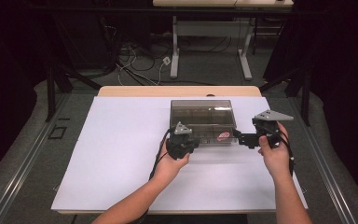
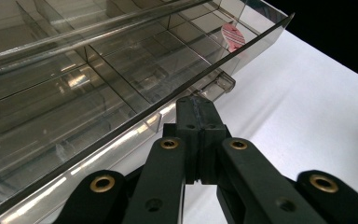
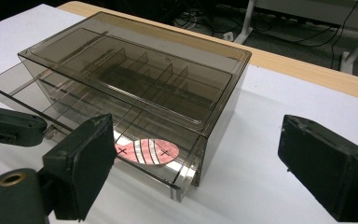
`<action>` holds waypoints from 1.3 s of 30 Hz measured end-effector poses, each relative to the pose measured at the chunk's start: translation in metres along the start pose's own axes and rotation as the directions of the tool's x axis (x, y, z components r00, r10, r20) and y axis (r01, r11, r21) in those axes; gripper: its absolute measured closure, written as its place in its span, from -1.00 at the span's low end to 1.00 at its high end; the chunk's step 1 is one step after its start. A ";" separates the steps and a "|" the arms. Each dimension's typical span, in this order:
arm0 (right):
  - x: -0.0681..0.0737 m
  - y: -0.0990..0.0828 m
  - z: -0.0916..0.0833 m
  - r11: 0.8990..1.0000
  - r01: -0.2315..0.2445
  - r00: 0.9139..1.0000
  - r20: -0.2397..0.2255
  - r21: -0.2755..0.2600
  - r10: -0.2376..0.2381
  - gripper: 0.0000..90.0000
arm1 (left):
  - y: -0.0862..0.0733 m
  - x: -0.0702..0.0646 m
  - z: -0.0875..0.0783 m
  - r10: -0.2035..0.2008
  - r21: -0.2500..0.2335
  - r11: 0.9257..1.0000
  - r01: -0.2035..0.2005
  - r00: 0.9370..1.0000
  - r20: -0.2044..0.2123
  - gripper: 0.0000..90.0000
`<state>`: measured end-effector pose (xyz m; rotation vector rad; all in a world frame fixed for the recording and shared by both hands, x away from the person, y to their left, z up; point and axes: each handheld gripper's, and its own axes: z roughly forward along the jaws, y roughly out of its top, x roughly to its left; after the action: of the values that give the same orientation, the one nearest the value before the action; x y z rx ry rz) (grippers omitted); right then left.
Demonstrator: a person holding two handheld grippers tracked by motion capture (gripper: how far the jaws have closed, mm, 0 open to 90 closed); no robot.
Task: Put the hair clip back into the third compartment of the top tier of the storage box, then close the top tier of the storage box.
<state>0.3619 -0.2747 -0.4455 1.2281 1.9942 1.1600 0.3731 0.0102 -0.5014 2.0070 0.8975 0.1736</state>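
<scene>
High view: left gripper (image 1: 189, 143), jaws pinched shut on the drawer handle (image 2: 216, 86), has the smoky clear plastic drawer box (image 1: 202, 111) part-open mid-table; right gripper (image 1: 243, 139) waits wide apart. Pink striped oval piece (image 3: 145, 150) lies inside; closing or emptying likely remains.

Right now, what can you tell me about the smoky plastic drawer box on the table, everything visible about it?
The drawer box is a low, rectangular case of translucent smoke-grey plastic, lying flat on the white table cover. Its drawer is slid partly out toward the person; thin dividers split it into compartments. A pink oval piece with white stripes and two small crosses lies in the drawer's right-hand end compartment. The left gripper, jaws shut, meets the small tab on the drawer's front edge. The right gripper sits open beside the box's right end.
</scene>
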 end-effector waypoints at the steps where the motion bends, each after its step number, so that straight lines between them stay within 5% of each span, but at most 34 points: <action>1: 0.000 0.000 0.000 1.000 0.000 1.000 0.000 0.000 0.000 -0.76 | 0.000 0.001 0.000 -0.001 -0.001 1.000 0.001 1.000 -0.003 1.00; 39: 0.001 -0.001 0.002 1.000 -0.004 1.000 -0.001 0.007 0.004 -0.76 | 0.011 0.018 0.014 -0.067 -0.050 0.997 0.065 0.997 -0.027 1.00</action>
<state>0.3630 -0.2732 -0.4471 1.2356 1.9990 1.1563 0.3983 0.0091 -0.5049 1.9314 0.9679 0.1862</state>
